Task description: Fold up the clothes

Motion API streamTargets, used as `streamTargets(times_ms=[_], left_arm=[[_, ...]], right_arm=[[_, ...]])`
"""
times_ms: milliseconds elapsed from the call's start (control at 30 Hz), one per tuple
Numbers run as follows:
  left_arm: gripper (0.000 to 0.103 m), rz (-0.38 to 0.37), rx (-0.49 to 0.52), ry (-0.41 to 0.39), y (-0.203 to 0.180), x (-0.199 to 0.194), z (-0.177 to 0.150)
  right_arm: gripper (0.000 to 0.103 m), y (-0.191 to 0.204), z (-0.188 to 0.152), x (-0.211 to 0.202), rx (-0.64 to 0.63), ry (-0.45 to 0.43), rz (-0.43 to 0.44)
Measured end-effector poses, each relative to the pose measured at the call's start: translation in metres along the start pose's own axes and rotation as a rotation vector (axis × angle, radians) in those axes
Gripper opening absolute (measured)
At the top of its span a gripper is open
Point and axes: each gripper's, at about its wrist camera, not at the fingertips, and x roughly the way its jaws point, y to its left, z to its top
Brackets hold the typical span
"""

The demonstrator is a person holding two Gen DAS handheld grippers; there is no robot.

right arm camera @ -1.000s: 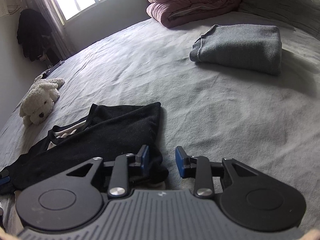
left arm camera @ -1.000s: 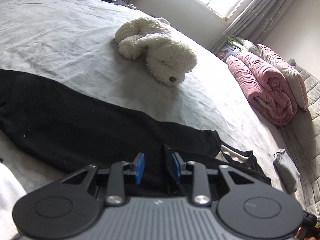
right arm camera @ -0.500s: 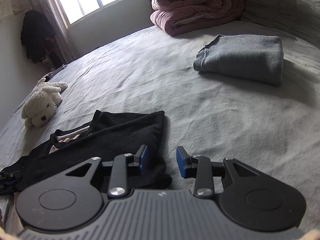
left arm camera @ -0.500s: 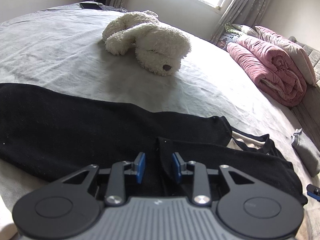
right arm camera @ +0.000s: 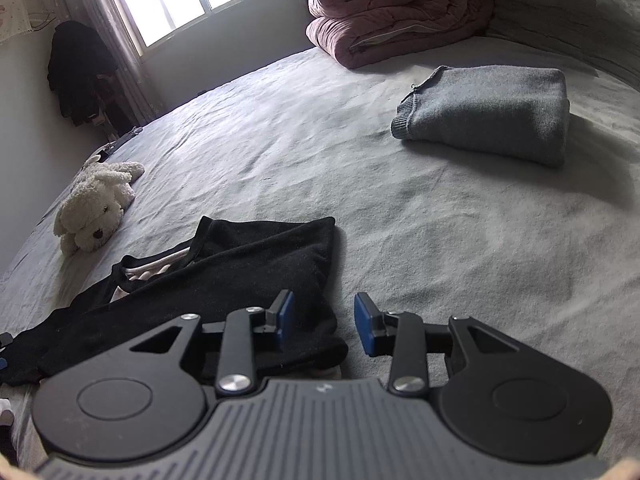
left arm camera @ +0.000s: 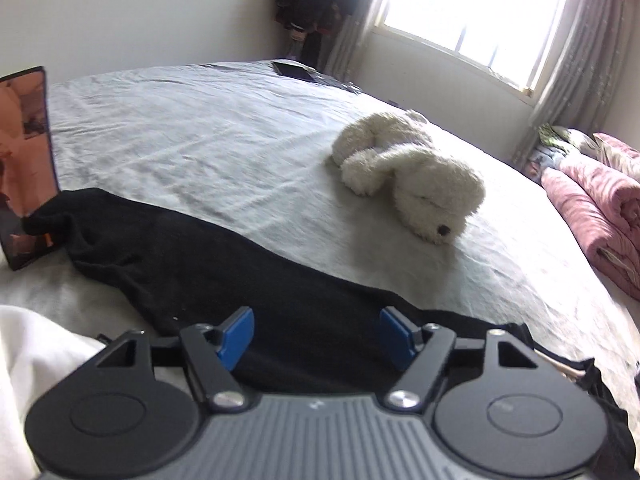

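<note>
Left wrist view shows your left gripper (left arm camera: 316,334) opening wide above the black garment (left arm camera: 224,264), nothing pinched between its pads. That garment lies stretched across the grey bed (left arm camera: 208,136), limp and light, likely to sag and bunch. Your right gripper (right arm camera: 324,322) is opening too, apparently empty, at the garment's edge. Take hold at a hem or corner, not mid-cloth.

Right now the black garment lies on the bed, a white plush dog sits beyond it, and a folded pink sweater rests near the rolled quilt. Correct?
Nearly. The folded sweater is grey, not pink; the right wrist view shows it near the pink rolled quilt. The black garment and white plush dog on the bed are as stated.
</note>
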Motion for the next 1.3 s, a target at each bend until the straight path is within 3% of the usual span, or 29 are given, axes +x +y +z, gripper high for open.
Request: streamTargets(times_ms=[233,400,600,667,800,900,933,967,1167,1300], left_arm=[[0.081,0.26,-0.135,-0.067,0.035,0.017,0.01],[0.081,0.382,-0.22,-0.078,0.054,0.033,0.011],[0.078,0.516,-0.237,-0.118,0.061,0.046,0.014],[0.074,0.522,-0.265,-0.113,0.068,0.05,0.016],[0.056,0.509,-0.292,-0.11,0.074,0.053,0.018],[0.033,0.476,-0.299,-0.113,0.074,0.051,0.018],[0.016,0.472,-0.289,-0.117,0.072,0.05,0.019],[0.008,0.468,-0.276,-0.121,0.07,0.048,0.02],[0.007,0.409,-0.291,-0.191,0.066,0.029,0.028],[0.007,0.311,-0.317,-0.25,0.06,0.01,0.037]], right_arm=[[0.04,0.012,-0.002,0.002,0.033,0.015,0.032],[0.04,0.024,-0.005,0.005,0.018,0.02,0.047],[0.04,0.031,-0.01,0.01,0.004,0.039,0.049],[0.04,0.033,-0.012,0.01,0.0,0.041,0.049],[0.04,0.034,-0.014,0.009,-0.006,0.045,0.05],[0.04,0.035,-0.014,0.009,-0.011,0.045,0.05],[0.04,0.035,-0.014,0.008,-0.011,0.043,0.05],[0.04,0.036,-0.014,0.008,-0.011,0.042,0.051],[0.04,0.042,-0.012,0.005,-0.013,0.028,0.067],[0.04,0.046,-0.011,0.004,-0.017,0.023,0.08]])
